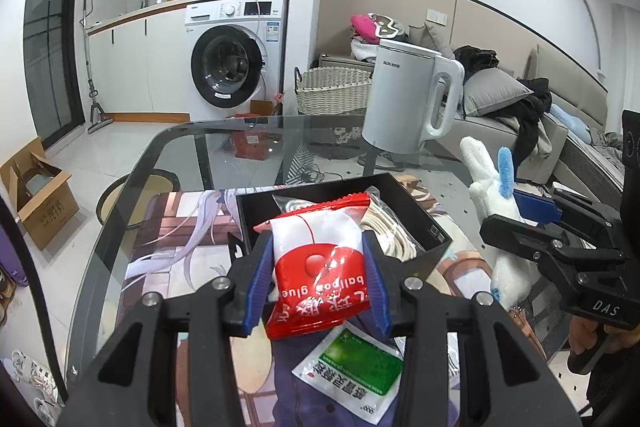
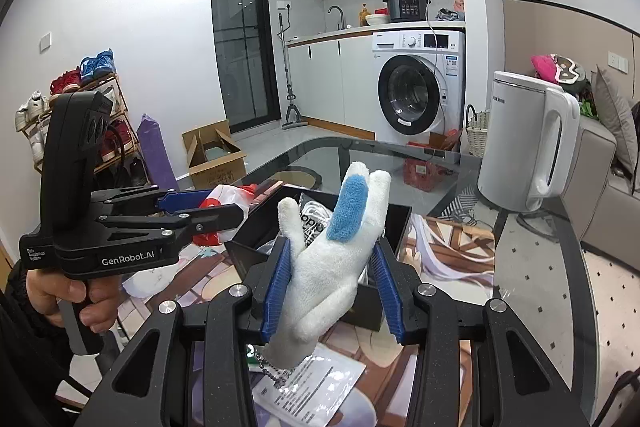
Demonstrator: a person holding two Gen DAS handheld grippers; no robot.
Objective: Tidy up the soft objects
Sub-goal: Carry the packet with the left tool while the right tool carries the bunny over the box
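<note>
Left wrist view: the left hand-held gripper (image 1: 318, 277) pinches a light, crinkly, slippery red packet (image 1: 318, 267) across its middle. The right hand-held gripper (image 2: 332, 291) squeezes a soft, squashy plush toy (image 2: 332, 259) around its body, above the box (image 2: 396, 215).

- The left gripper (image 1: 318, 273) was matte black plastic, with ribbed blue pads on its fingers (image 1: 256, 283) and round silver screws along the linkage arms.
- Its housing carried white lettering, "GenRobot.AI", plus a small "Data Acquisition System" label.
- The right gripper (image 2: 332, 281) matched it: black frame, blue ridged pads, silver screws, "DAS" printed in white.
- The left hand (image 2: 76, 301) showed bare skin below a dark sleeve.
</note>
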